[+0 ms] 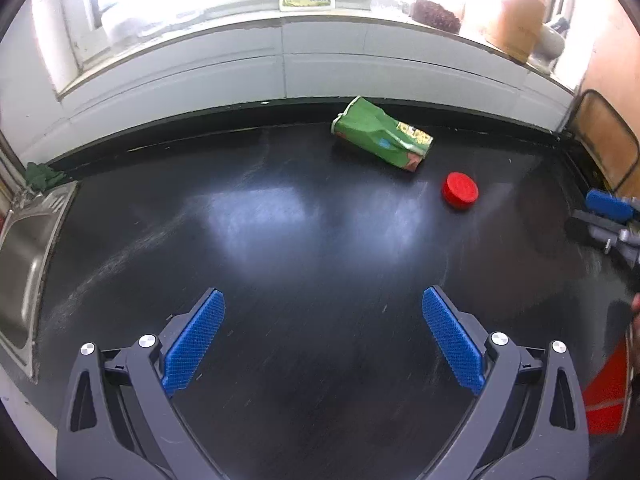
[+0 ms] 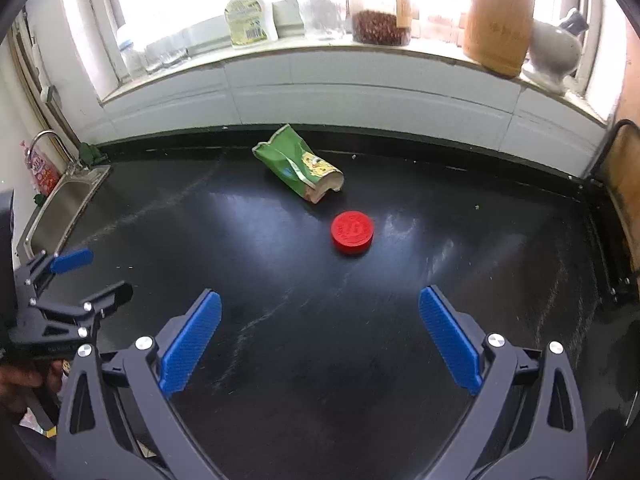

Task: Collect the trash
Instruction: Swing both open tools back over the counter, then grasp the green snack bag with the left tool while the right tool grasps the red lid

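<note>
A crumpled green paper cup (image 1: pixel 382 138) (image 2: pixel 300 168) lies on its side near the back of the black counter (image 1: pixel 304 248) (image 2: pixel 304 304). A red round lid (image 1: pixel 460 190) (image 2: pixel 352 232) rests flat just in front of it. My left gripper (image 1: pixel 323 340) hovers open over the counter's near side, well short of both, with nothing between its blue pads. My right gripper (image 2: pixel 320 340) is open too and points at the red lid from some distance. In the right wrist view the left gripper (image 2: pixel 86 276) shows at the left edge, held by a hand.
A steel sink (image 1: pixel 22 264) (image 2: pixel 66 208) is set into the counter's left end. The windowsill holds a squeeze bottle (image 2: pixel 246 16), a jar of dark beans (image 2: pixel 380 20), a wooden utensil holder (image 2: pixel 498 28) and a grey jug (image 2: pixel 556 52). A cutting board (image 1: pixel 606 148) leans at the right.
</note>
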`<state>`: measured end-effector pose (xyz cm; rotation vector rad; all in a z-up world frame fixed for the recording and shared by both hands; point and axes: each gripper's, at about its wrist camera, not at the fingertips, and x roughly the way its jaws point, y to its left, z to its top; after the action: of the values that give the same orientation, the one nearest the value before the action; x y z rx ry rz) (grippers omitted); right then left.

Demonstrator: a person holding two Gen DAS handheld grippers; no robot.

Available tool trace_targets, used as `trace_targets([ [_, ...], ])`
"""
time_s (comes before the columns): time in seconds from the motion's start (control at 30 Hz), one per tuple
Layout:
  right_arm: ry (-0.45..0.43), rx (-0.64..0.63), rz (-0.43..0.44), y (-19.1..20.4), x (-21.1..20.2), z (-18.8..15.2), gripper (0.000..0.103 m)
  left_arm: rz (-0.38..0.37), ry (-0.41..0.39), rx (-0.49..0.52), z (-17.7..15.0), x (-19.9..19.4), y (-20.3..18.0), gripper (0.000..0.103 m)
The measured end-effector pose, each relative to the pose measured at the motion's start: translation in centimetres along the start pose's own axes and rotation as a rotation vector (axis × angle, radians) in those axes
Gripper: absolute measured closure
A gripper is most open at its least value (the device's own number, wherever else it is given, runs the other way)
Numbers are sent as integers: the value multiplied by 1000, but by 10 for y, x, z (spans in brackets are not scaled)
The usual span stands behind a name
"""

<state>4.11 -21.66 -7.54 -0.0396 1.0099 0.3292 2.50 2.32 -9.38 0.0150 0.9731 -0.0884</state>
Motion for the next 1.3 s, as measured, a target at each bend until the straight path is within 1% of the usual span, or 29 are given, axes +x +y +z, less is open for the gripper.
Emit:
trace_targets([
  [0.13, 34, -28, 10, -14, 35, 11, 7, -24, 35, -35, 36, 34, -20, 7],
  [0.23, 63, -55, 26, -21, 61, 16, 7, -20, 57, -61, 64, 62, -36, 7],
  [0.33, 87, -91, 50, -26, 86, 20, 7, -15, 70, -118, 97, 93, -51, 7],
  [0.43, 112, -125, 69, -30, 111, 26, 7, -31, 71, -171, 123, 121, -63, 7],
  [0.53, 132, -143, 94, -35, 132, 33, 7, -28, 89, -207, 143, 151, -70, 7],
  [0.63, 151, -162, 109, -37, 150, 38, 7, 5, 110, -239, 155, 178, -73, 7],
  [0.77, 167, -185, 119, -38, 167, 38, 8, 33, 144, -281, 161, 205, -73, 7],
  [0.83, 154, -212, 104, -36, 171, 38, 16, 34, 147, -303, 162, 212, -71, 8],
  [0.87, 143, -232, 97, -34, 171, 37, 18, 36, 143, -312, 162, 214, -71, 12],
  [0.9, 136, -246, 91, -32, 170, 36, 24, 34, 143, -311, 160, 214, -70, 19],
  [0.93, 123, -267, 80, -29, 169, 35, 34, 28, 144, -308, 160, 214, -70, 25],
  [0.97, 114, -280, 76, -28, 167, 34, 40, 20, 142, -306, 159, 214, -70, 28],
  [1.0, 106, -287, 82, -26, 165, 34, 52, 18, 140, -304, 157, 212, -69, 30],
  [1.03, 109, -288, 83, -25, 165, 33, 54, 15, 141, -304, 155, 210, -69, 33],
  [1.1, 111, -287, 85, -25, 164, 32, 54, 16, 145, -303, 151, 206, -67, 37],
  [1.17, 116, -277, 88, -26, 163, 31, 54, 13, 141, -292, 147, 200, -65, 46],
  [1.23, 109, -272, 79, -27, 156, 29, 54, 0, 138, -284, 143, 192, -57, 49],
  [1.3, 104, -265, 73, -30, 152, 31, 54, -9, 124, -269, 135, 179, -50, 50],
])
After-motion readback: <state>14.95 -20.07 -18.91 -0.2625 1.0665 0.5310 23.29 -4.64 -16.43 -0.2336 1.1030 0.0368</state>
